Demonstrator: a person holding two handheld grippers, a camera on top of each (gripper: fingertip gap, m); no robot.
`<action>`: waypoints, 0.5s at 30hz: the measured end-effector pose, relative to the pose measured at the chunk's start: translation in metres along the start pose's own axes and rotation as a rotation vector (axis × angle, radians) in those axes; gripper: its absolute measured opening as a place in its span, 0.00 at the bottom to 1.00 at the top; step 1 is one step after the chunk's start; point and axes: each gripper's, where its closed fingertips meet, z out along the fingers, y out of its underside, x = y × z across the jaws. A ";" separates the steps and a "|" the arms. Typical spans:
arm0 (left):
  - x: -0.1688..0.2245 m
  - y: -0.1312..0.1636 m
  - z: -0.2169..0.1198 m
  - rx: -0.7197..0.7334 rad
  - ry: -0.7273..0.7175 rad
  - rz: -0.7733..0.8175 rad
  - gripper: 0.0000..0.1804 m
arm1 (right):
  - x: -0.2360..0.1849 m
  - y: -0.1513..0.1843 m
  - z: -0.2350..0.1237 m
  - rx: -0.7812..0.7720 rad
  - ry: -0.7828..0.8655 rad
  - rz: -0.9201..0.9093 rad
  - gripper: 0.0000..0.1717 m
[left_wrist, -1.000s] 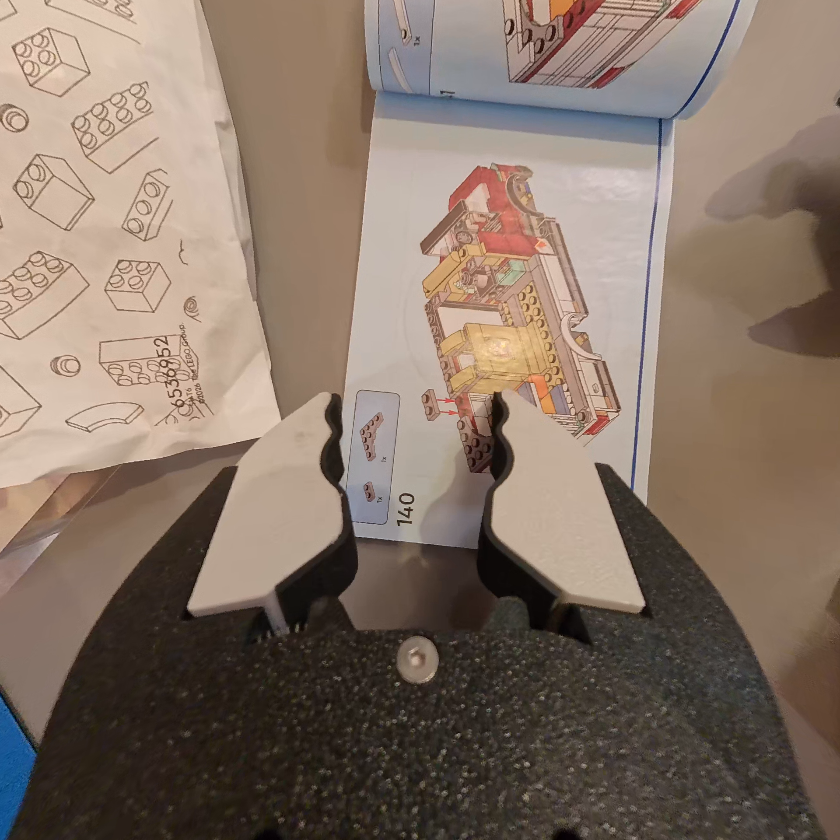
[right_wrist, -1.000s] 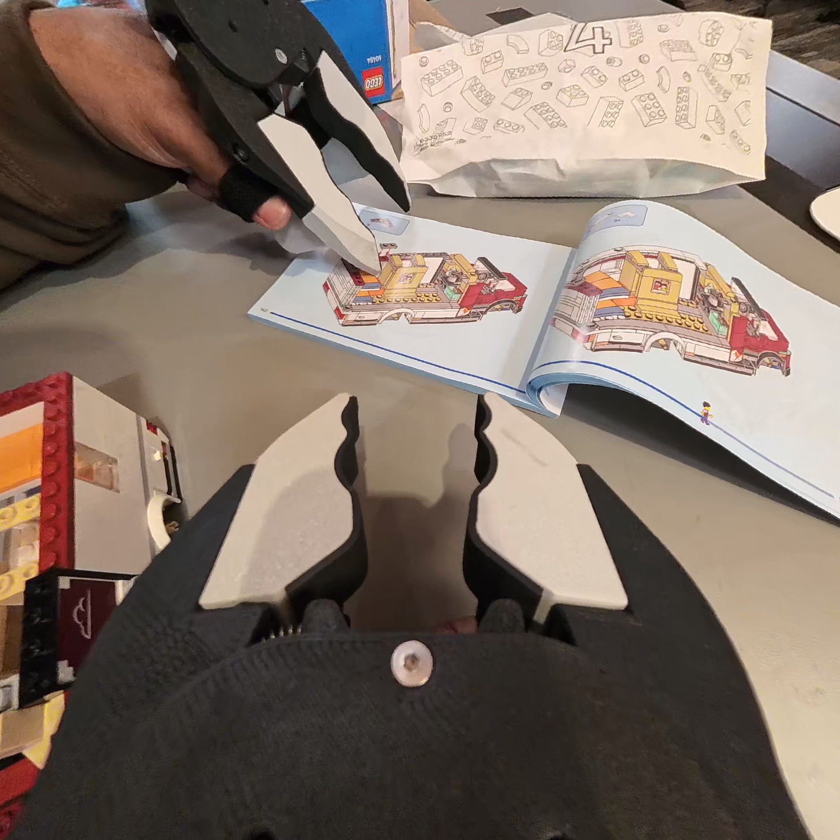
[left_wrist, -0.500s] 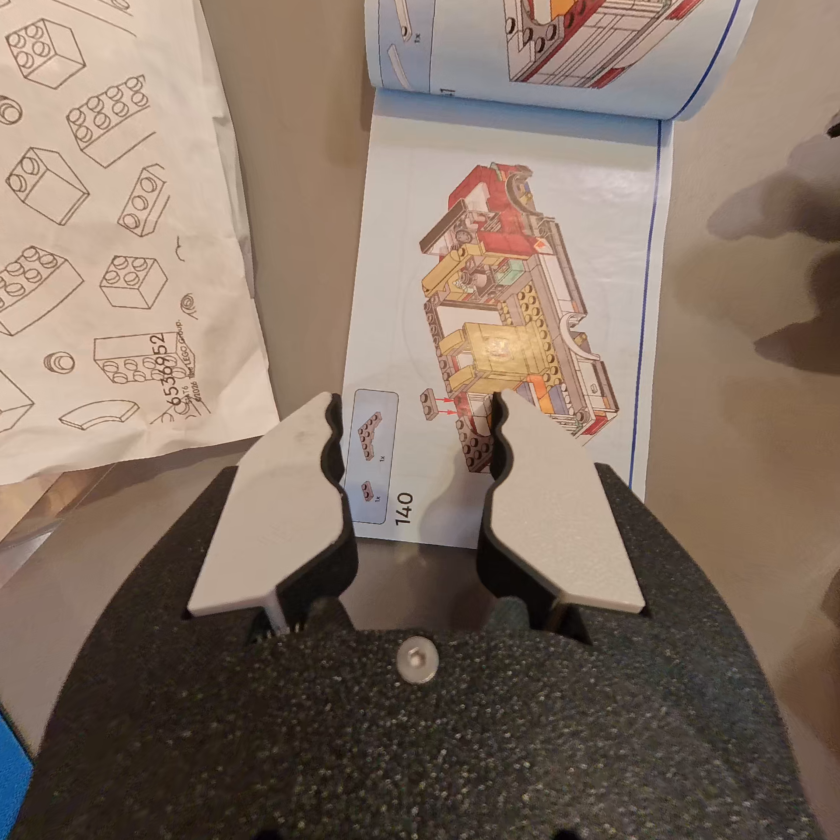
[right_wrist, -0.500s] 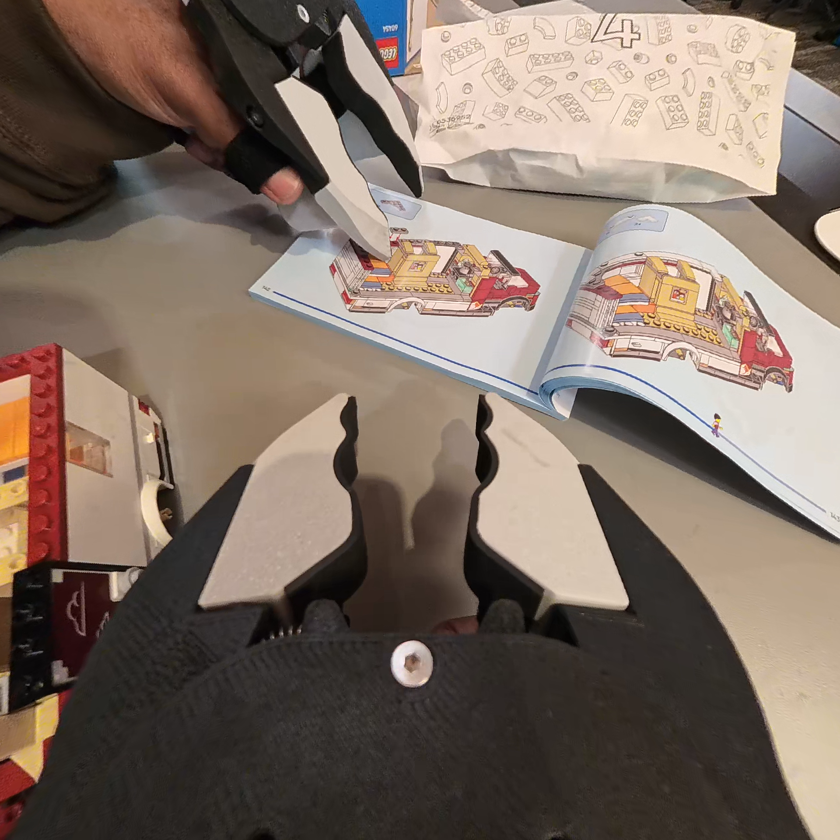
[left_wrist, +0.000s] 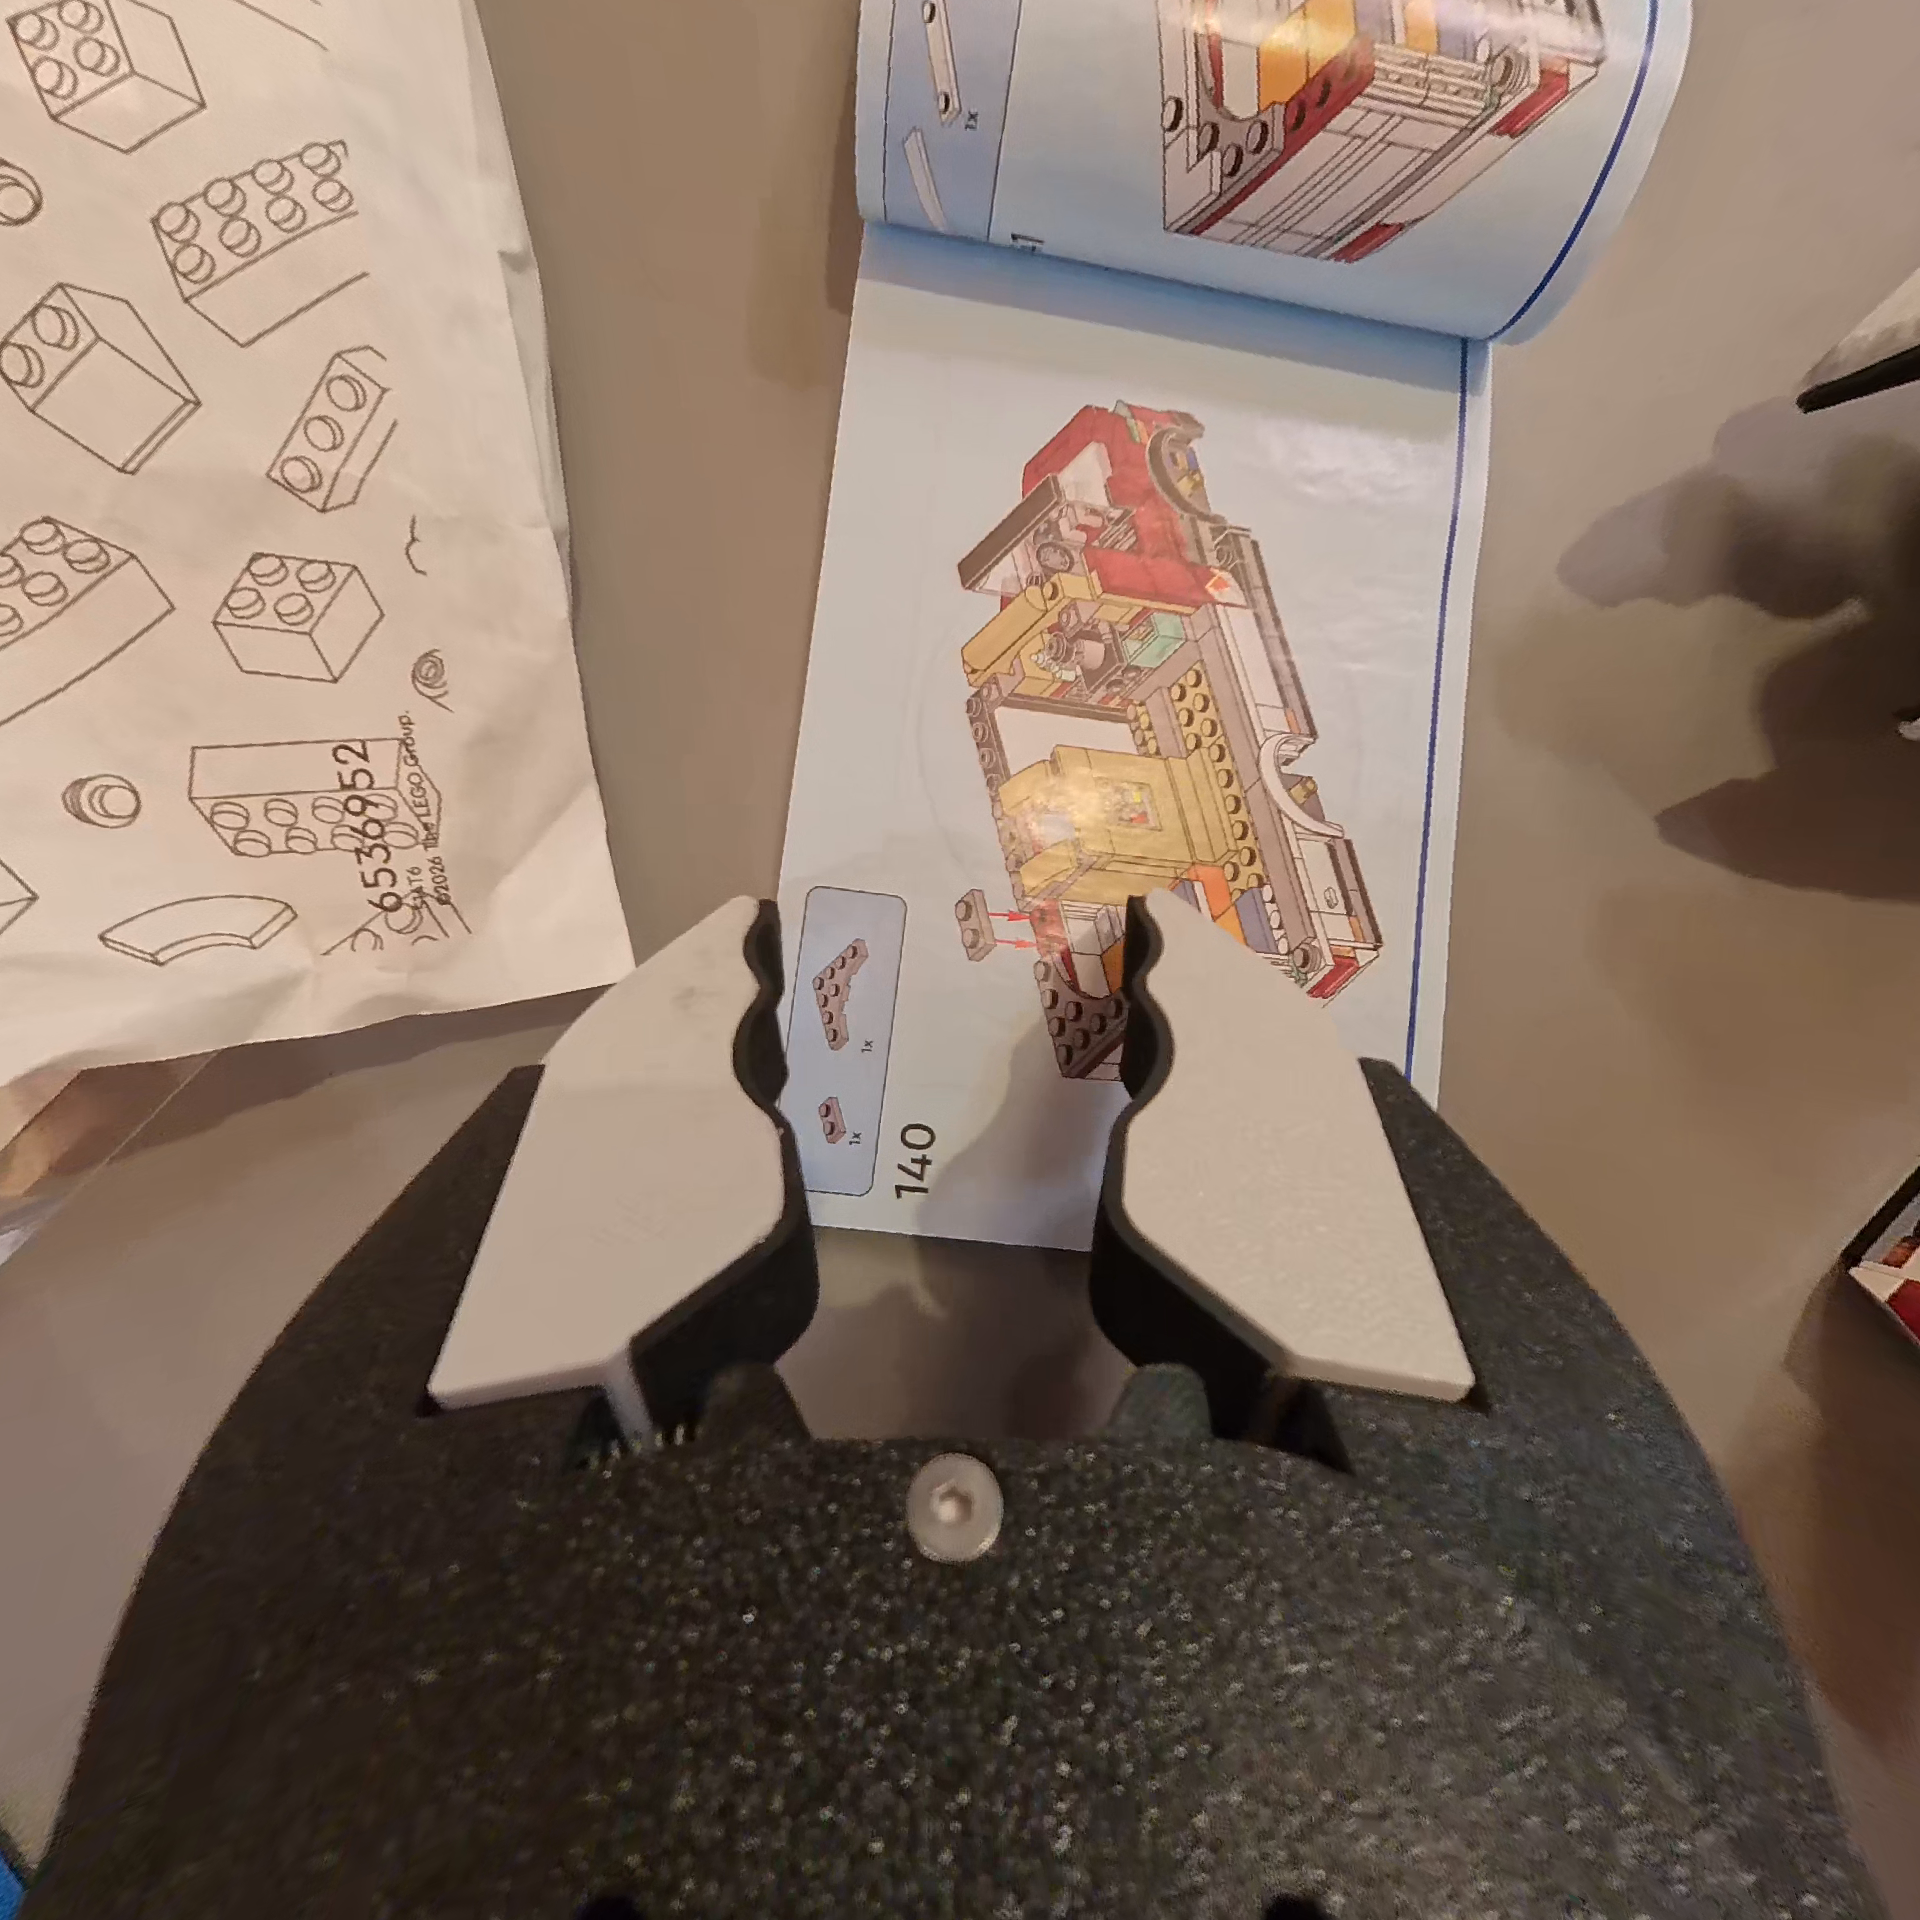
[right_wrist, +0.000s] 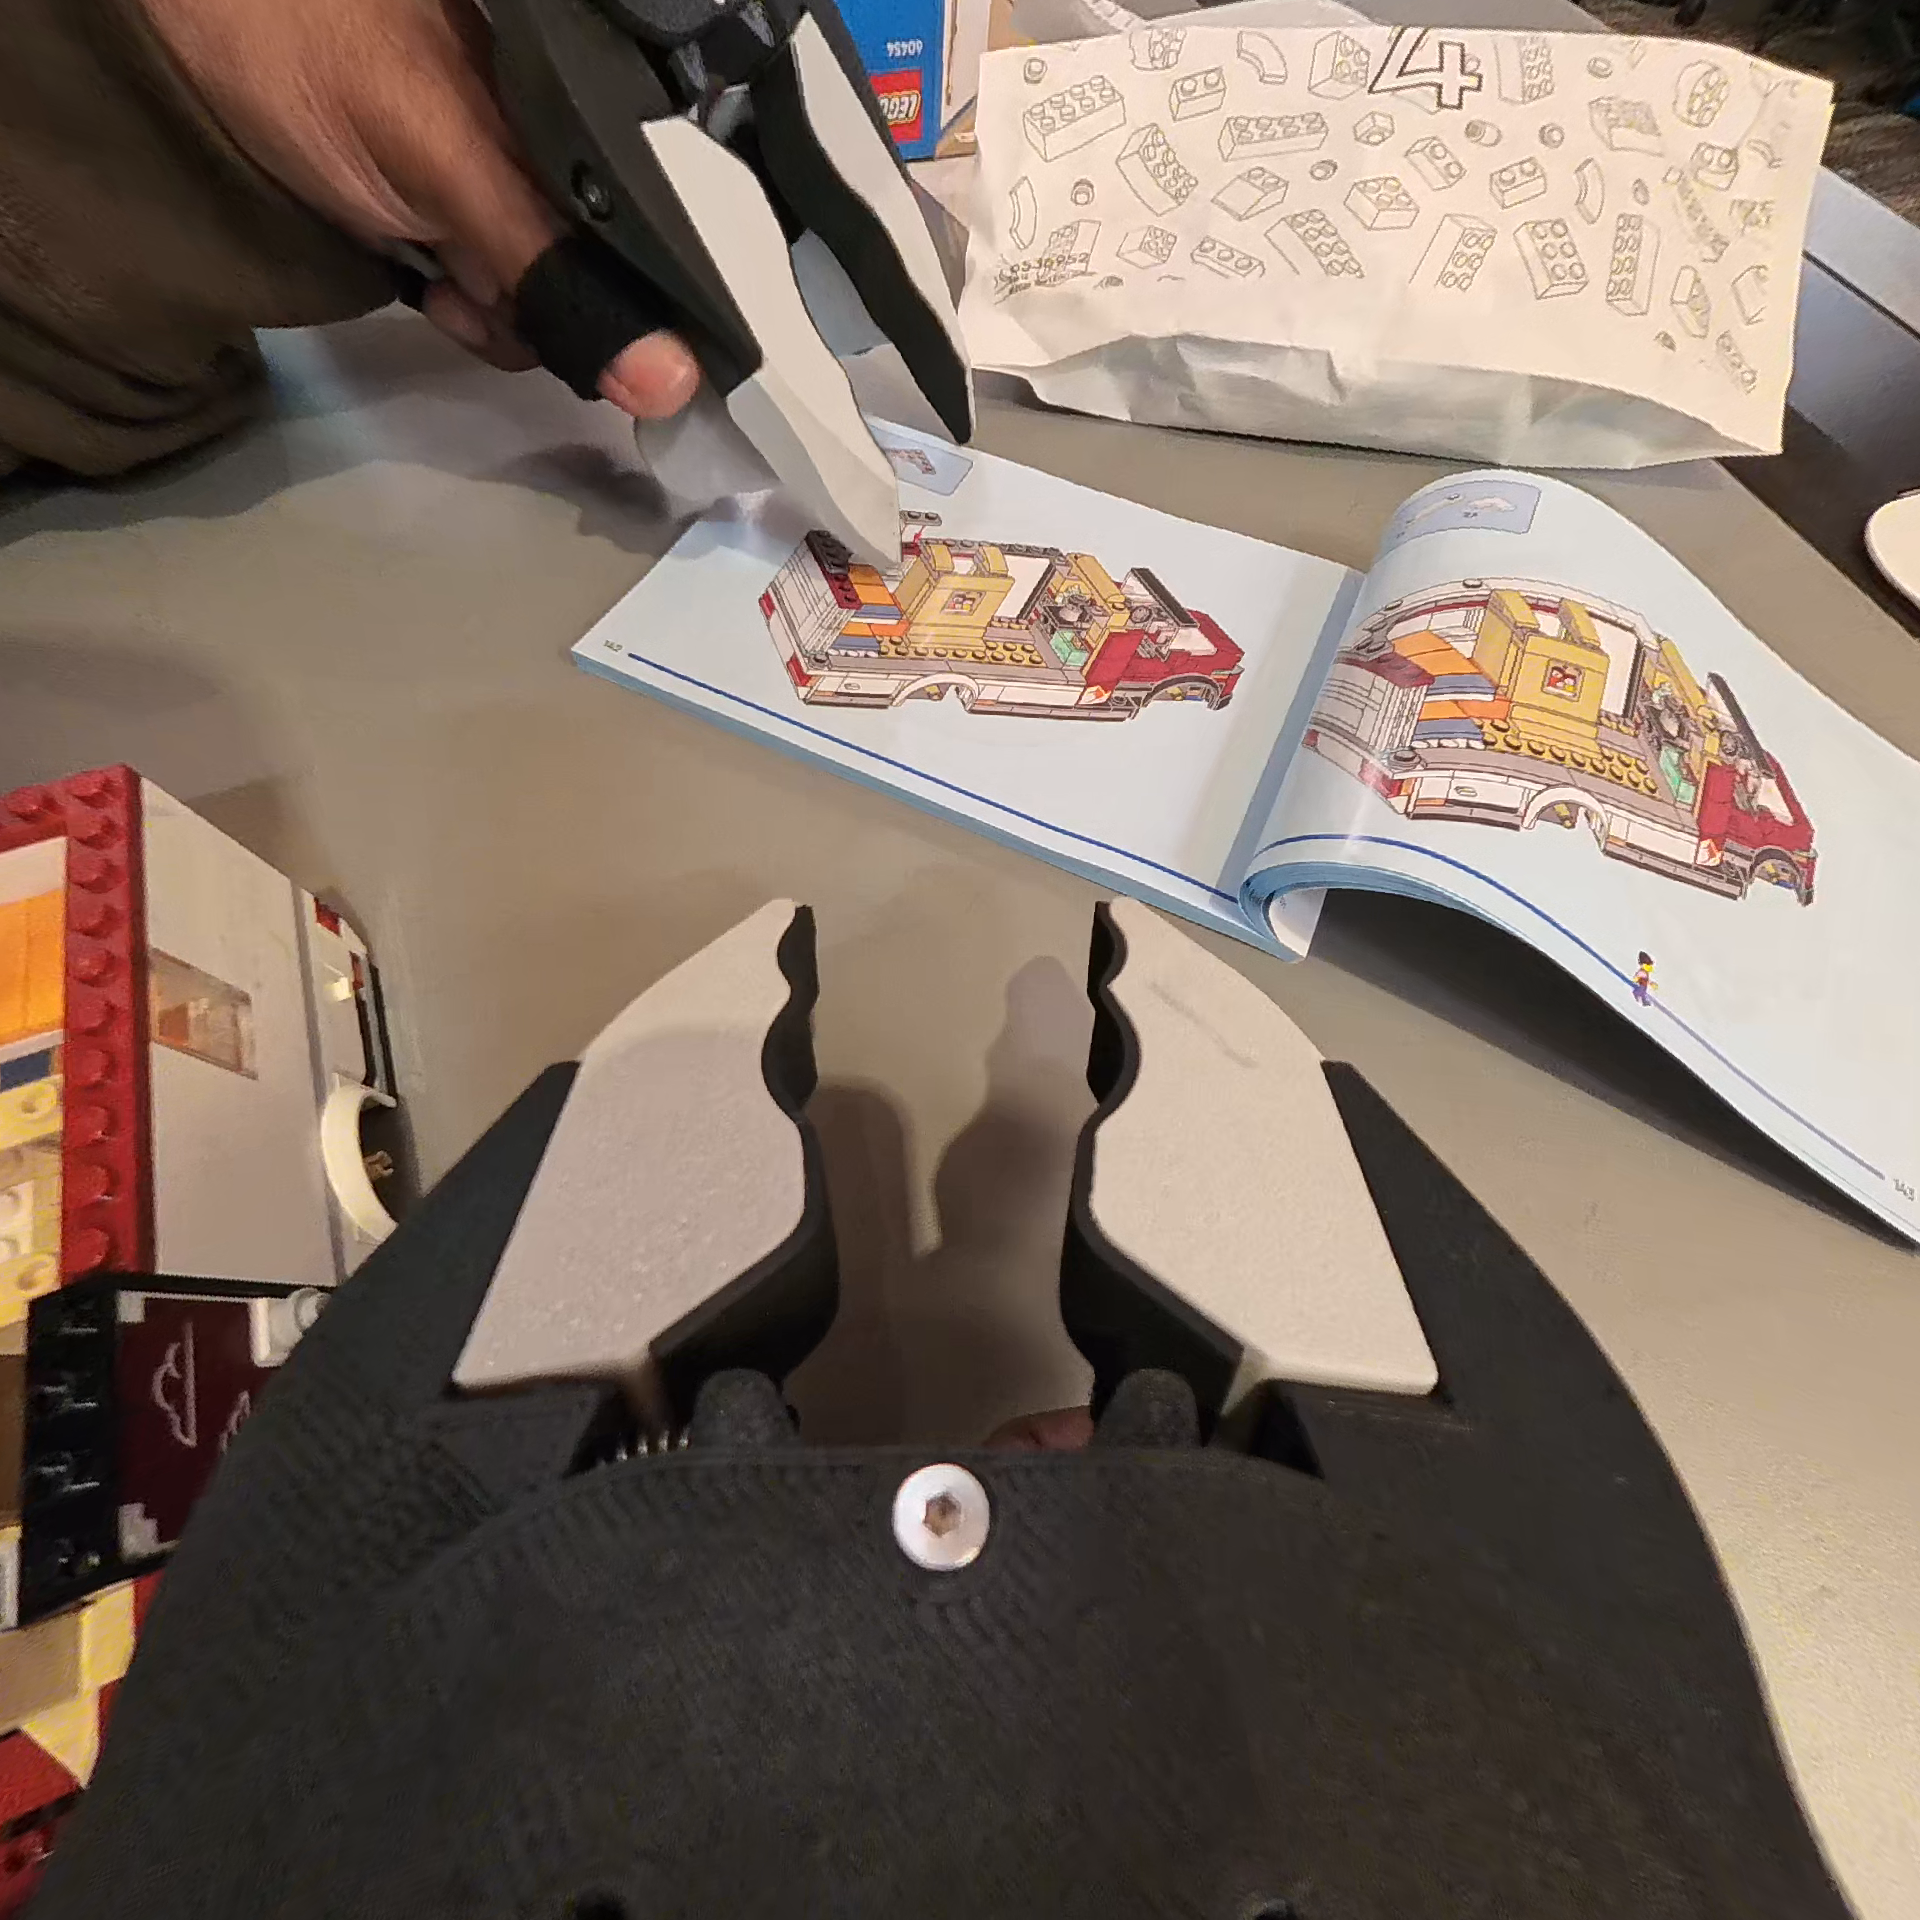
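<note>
Left gripper (left_wrist: 951, 914): wide open, empty, tips over booklet (left_wrist: 1195, 540).
Right gripper (right_wrist: 951, 914): open, empty, between booklet and model (right_wrist: 177, 1039).
Model: partly built.

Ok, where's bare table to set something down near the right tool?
Free: the grey table between the brick model, the open booklet and the open right tool. Crowded: beyond the booklet, where the paper bag lies and the open left tool hangs.
</note>
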 end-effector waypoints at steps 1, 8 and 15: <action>0.000 0.000 0.000 -0.002 0.000 0.003 0.35 | 0.000 0.000 0.000 0.000 0.000 0.000 0.29; 0.002 0.000 -0.001 -0.002 -0.002 0.016 0.35 | 0.000 0.000 0.000 -0.002 0.001 -0.005 0.29; -0.004 0.001 0.000 -0.008 -0.023 0.002 0.35 | -0.001 0.001 0.001 -0.006 0.002 -0.015 0.29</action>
